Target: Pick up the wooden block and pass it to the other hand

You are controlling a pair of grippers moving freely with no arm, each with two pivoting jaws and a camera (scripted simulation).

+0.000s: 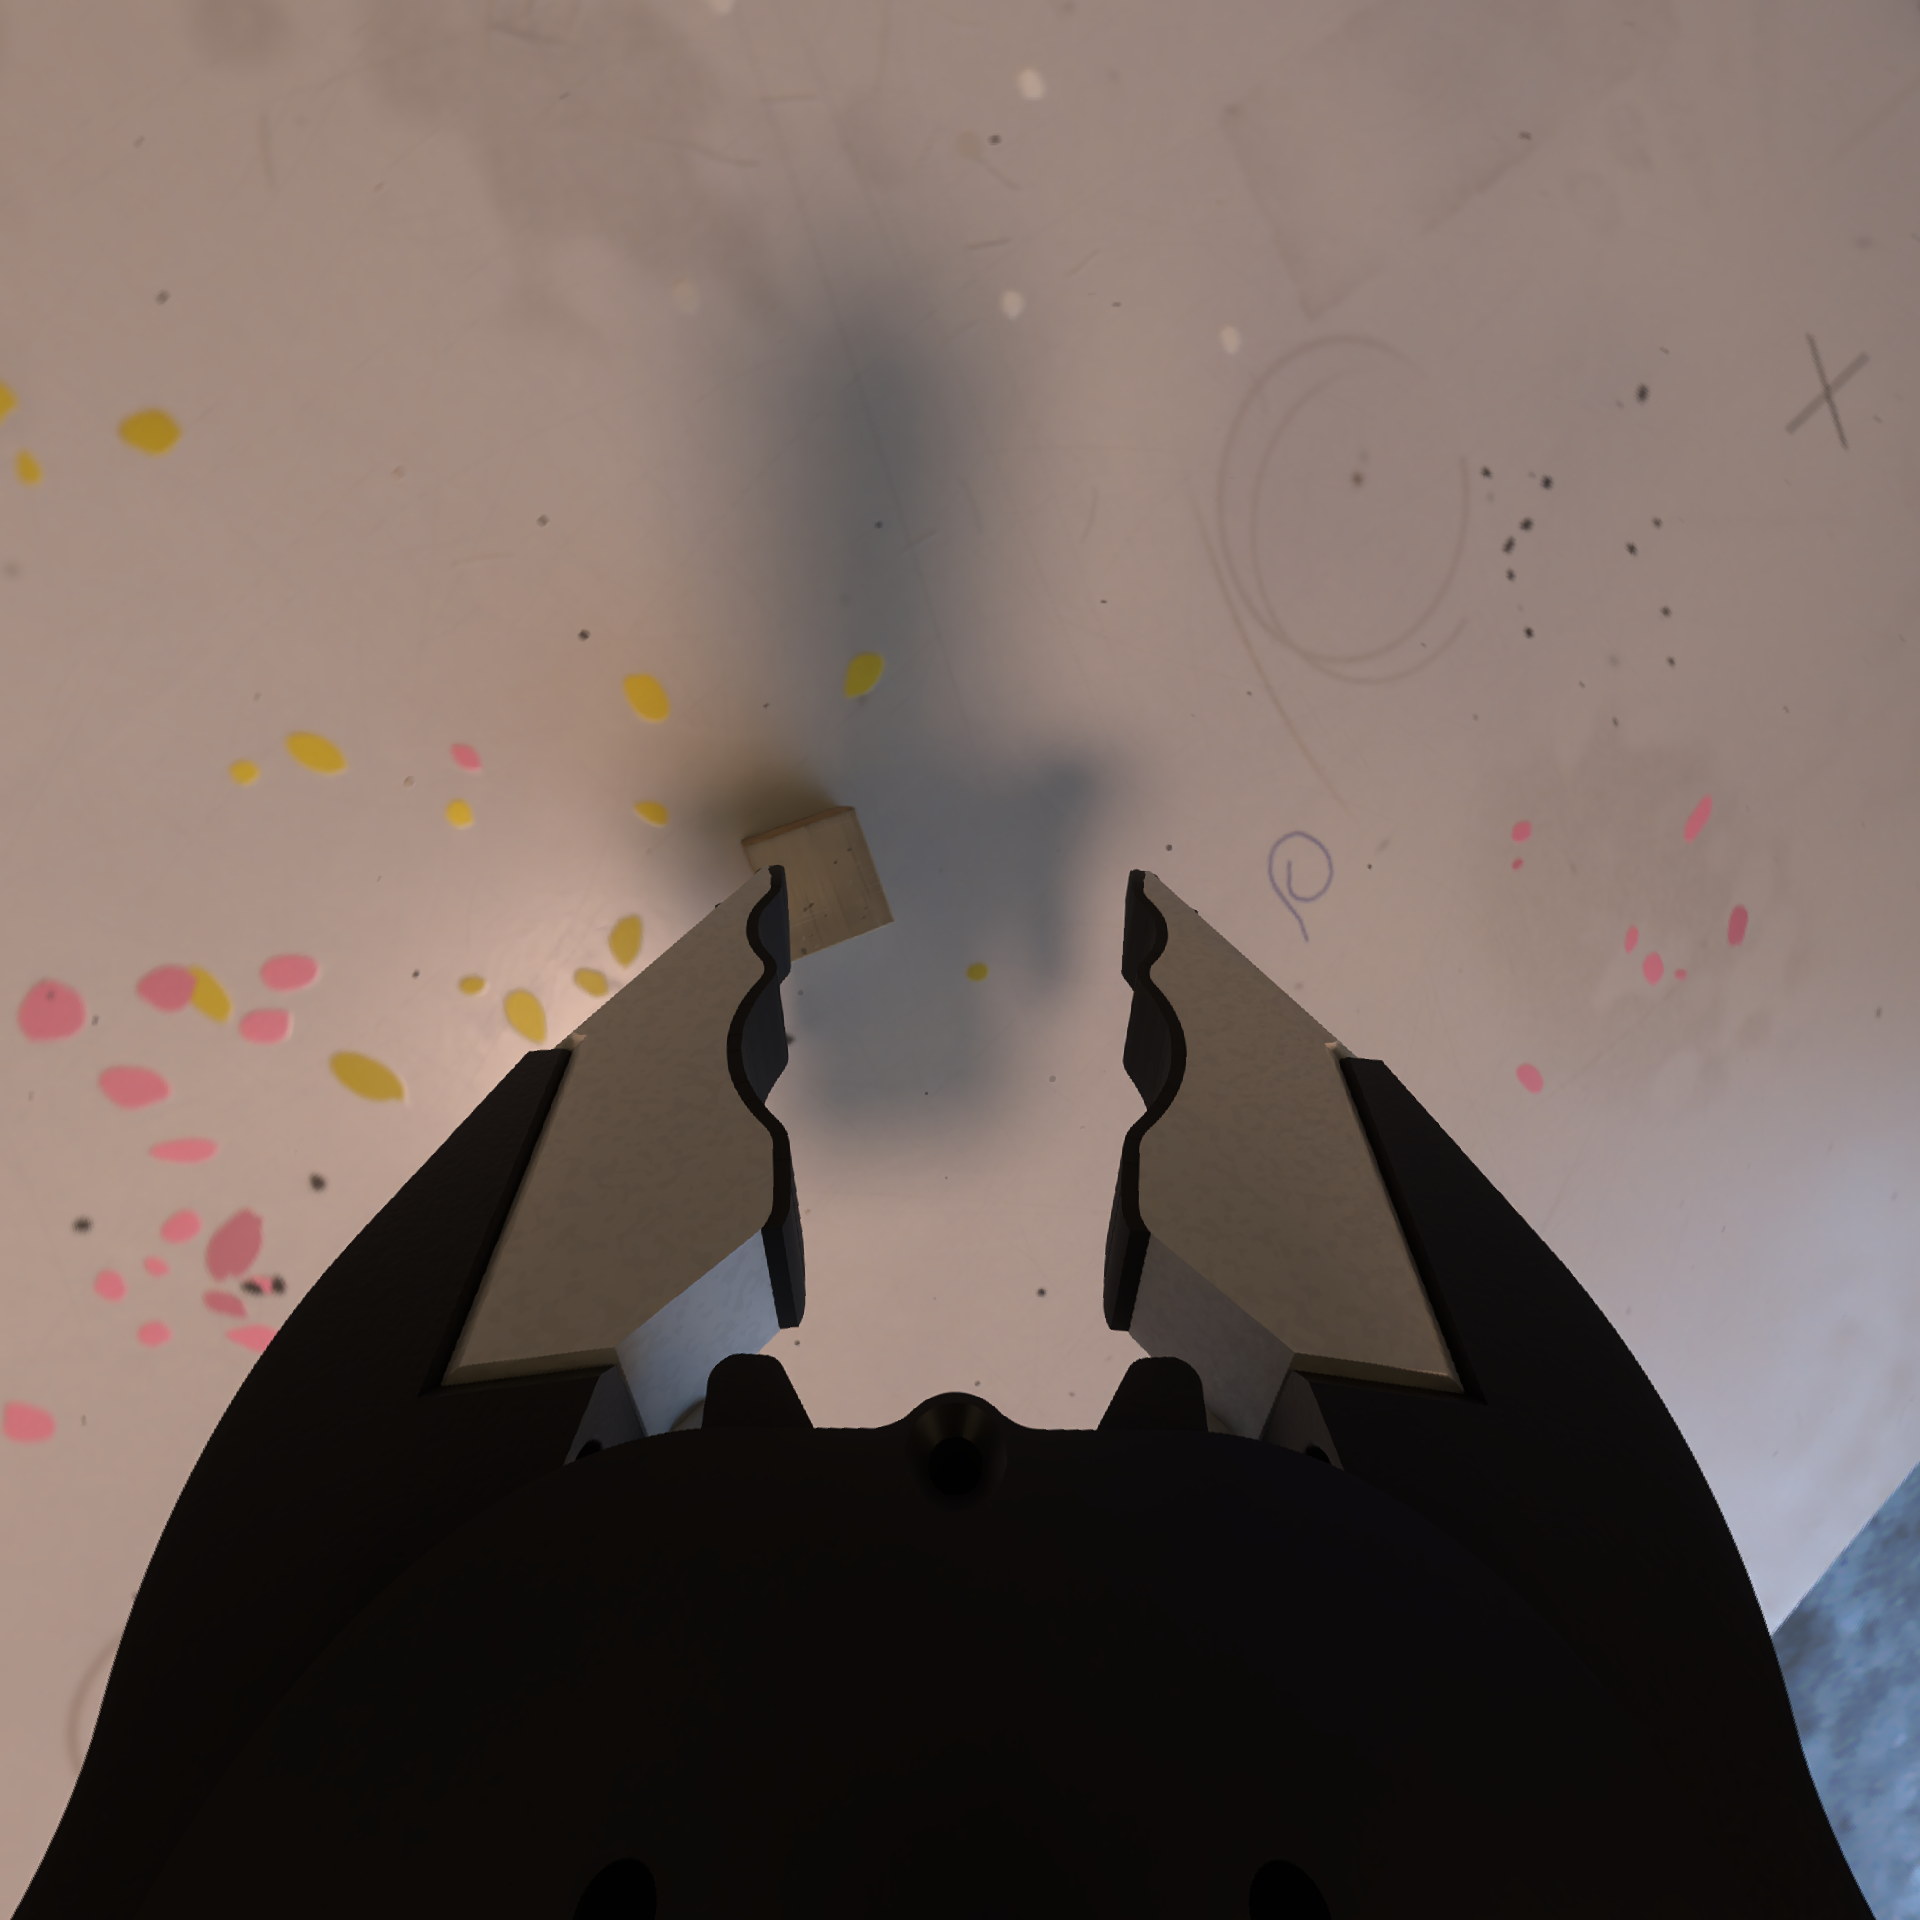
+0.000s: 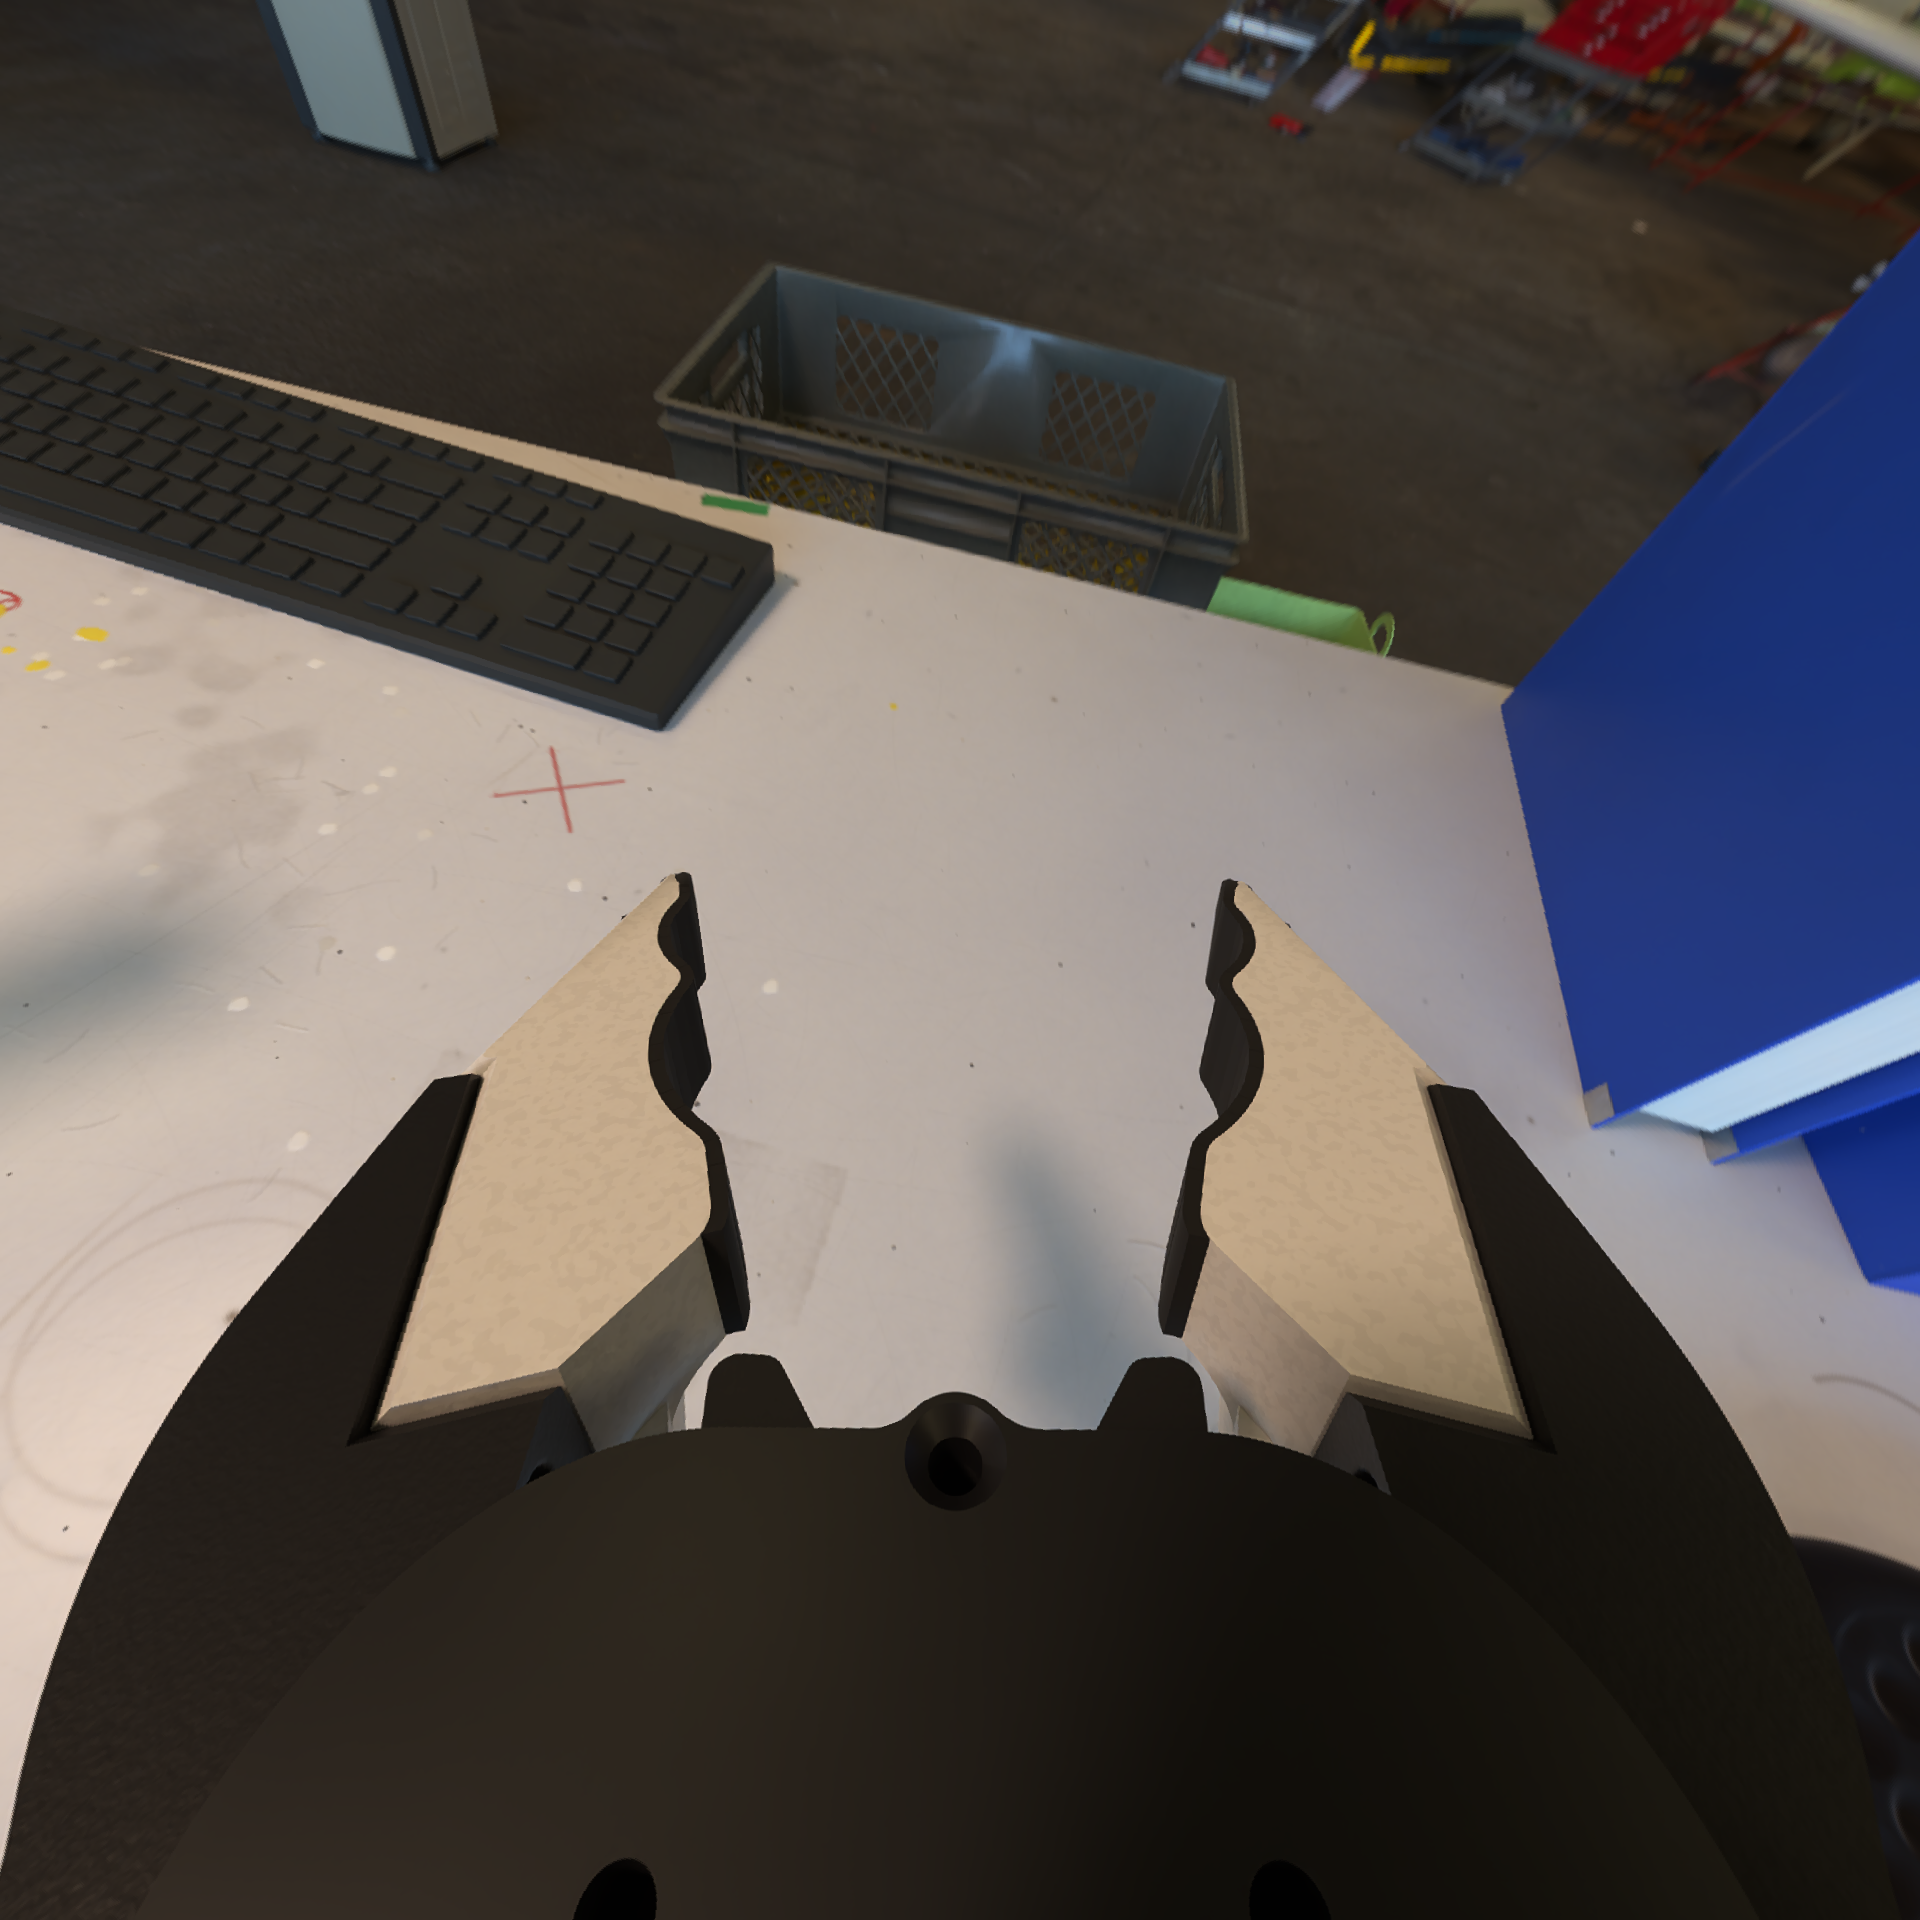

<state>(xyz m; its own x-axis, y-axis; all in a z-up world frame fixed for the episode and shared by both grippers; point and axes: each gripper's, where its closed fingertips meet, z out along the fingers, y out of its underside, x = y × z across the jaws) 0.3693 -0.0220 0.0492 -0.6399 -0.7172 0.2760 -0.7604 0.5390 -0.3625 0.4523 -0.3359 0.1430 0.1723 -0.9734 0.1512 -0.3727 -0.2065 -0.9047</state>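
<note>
The wooden block (image 1: 831, 878) is a small pale cube lying on the white table (image 1: 1247, 260), seen in the left wrist view. My left gripper (image 1: 956, 878) is open above the table, pointing down. The block sits just beyond my left fingertip (image 1: 764, 904), partly hidden by it and left of the gap's middle. My right gripper (image 2: 954, 883) is open and empty over bare tabletop (image 2: 987, 779). The block does not show in the right wrist view.
The table bears yellow and pink paint spots (image 1: 312, 753) and pen marks. In the right wrist view a black keyboard (image 2: 364, 520) lies at the far left, a blue box (image 2: 1745, 779) stands at the right, and a grey crate (image 2: 966, 426) sits on the floor beyond the table's edge.
</note>
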